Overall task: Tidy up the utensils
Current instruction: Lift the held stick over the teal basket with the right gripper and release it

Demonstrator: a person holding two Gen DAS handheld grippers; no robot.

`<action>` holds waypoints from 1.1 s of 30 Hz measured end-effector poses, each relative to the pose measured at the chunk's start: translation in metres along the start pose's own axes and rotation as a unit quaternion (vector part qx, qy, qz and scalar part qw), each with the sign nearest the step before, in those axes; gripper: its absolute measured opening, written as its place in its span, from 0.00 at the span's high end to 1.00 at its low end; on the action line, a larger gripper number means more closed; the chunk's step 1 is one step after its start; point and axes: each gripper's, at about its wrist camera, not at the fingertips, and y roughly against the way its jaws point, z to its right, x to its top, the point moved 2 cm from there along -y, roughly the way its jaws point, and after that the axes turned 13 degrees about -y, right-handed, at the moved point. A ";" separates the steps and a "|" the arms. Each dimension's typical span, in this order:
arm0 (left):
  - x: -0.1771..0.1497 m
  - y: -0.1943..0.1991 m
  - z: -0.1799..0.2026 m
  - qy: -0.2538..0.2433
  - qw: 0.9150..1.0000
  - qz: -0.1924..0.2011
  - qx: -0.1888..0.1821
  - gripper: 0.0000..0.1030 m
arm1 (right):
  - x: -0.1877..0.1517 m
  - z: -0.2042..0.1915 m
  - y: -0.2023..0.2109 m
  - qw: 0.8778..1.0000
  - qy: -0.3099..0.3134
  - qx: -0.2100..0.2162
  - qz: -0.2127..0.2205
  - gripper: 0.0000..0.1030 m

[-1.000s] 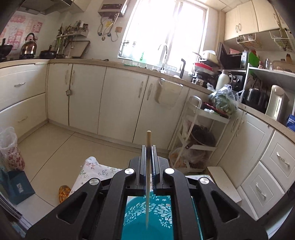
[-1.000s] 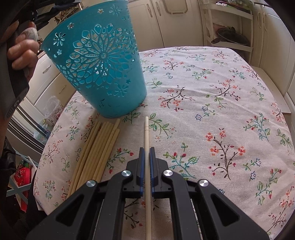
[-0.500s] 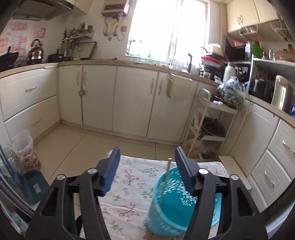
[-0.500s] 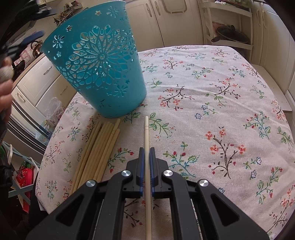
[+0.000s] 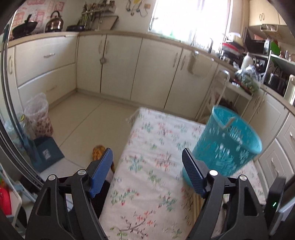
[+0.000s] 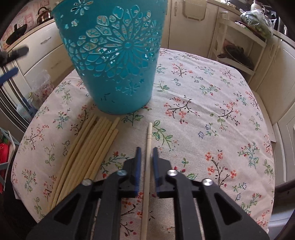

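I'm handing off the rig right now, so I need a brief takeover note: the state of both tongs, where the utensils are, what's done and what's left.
Left tongs: open, empty, jaws just opened.
Right tongs: shut on one chopstick, above the floral tablecloth.
Teal basket: stands on the tablecloth; chopsticks already lean inside.
Chopstick bundle: lies on the tablecloth beside the basket's base.
Left: basket the held chopstick, then the bundle.

Cream cabinets (image 5: pixel 119 66) run round my kitchen under a long counter (image 5: pixel 110 34), beige tiled floor (image 5: pixel 88 114) below. A bright window (image 5: pixel 180 16) floods light; a kettle (image 5: pixel 54 22) sits far left.
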 end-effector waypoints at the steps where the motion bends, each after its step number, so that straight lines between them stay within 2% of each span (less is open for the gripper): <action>1: -0.008 -0.005 0.001 -0.004 1.000 -0.010 -0.001 0.28 | 0.000 0.003 0.001 1.000 -0.010 0.003 -0.002 0.95; 5: -0.034 -0.023 0.010 -0.016 0.999 -0.041 -0.004 0.28 | 0.000 0.028 0.013 0.995 -0.086 0.048 0.002 0.95; 10: -0.050 -0.036 0.010 -0.017 0.998 -0.063 -0.007 0.28 | 0.008 0.056 0.065 0.975 -0.163 0.137 0.064 0.95; 17: -0.054 -0.041 0.010 -0.013 0.997 -0.069 -0.009 0.27 | 0.050 0.047 0.134 0.945 -0.177 0.224 0.162 0.94; 22: -0.055 -0.043 0.012 -0.015 0.997 -0.072 -0.011 0.27 | 0.104 0.024 0.159 0.915 -0.186 0.275 0.229 0.94; 27: -0.055 -0.046 0.007 -0.005 0.997 -0.074 -0.016 0.27 | 0.151 0.004 0.160 0.891 -0.204 0.274 0.300 0.94; 30: -0.056 -0.049 0.004 0.006 0.997 -0.077 -0.022 0.27 | 0.170 -0.005 0.142 0.891 -0.211 0.252 0.313 0.94; 33: -0.057 -0.049 0.001 0.014 0.997 -0.077 -0.027 0.27 | 0.175 -0.010 0.122 0.899 -0.211 0.228 0.307 0.94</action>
